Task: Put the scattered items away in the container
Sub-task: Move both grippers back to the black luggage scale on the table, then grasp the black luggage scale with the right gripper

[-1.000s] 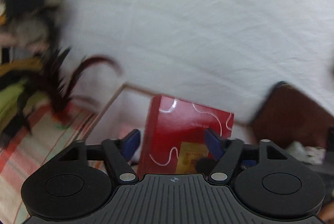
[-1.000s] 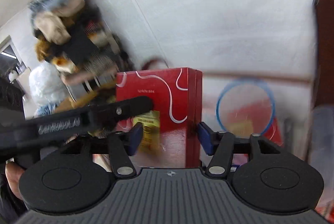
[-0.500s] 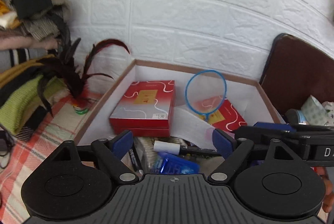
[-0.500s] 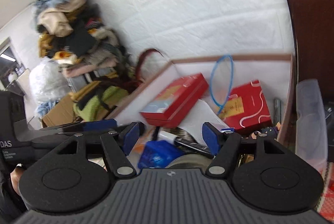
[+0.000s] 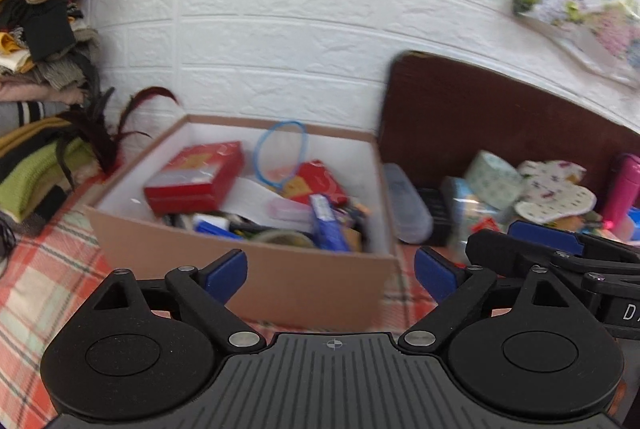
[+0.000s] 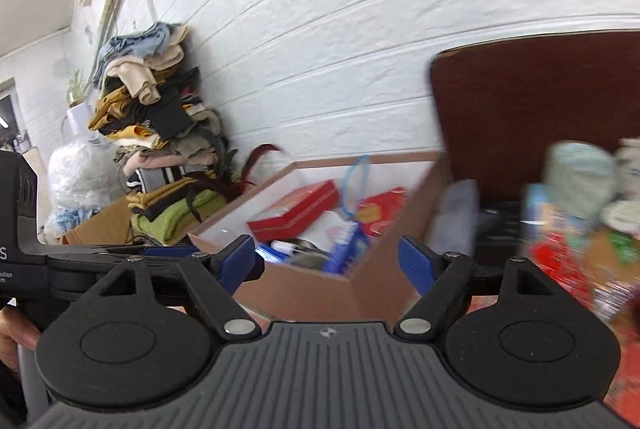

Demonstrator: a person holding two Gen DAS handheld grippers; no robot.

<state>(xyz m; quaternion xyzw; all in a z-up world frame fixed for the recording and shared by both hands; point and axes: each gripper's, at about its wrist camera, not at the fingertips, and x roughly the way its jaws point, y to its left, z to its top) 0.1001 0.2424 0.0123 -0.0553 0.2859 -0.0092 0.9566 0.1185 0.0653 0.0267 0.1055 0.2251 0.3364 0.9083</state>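
A cardboard box [image 5: 248, 273] [image 6: 308, 293] stands on the plaid cloth. In it lie a red box [image 5: 196, 177] [image 6: 294, 215], a second red box [image 5: 320, 181], a blue hoop [image 5: 282, 153] and several small items. My left gripper [image 5: 330, 271] is open and empty, in front of the box's near wall. My right gripper [image 6: 330, 265] is open and empty, just short of the box's near corner. Scattered items lie to the right of the box: a clear plastic case [image 5: 408, 205], a patterned roll [image 5: 494, 181], a mitt [image 5: 554, 195], a pink bottle [image 5: 622, 189].
A dark brown board [image 5: 500, 125] leans on the white brick wall behind the scattered items. A pile of folded clothes [image 5: 36, 69] and dark red feathers [image 5: 108, 133] stand left of the box. The plaid cloth [image 5: 36, 293] covers the table.
Both grippers let go of the red box a second ago; it now lies in the cardboard box. Both have since pulled back and up, out of the box, and stay open.
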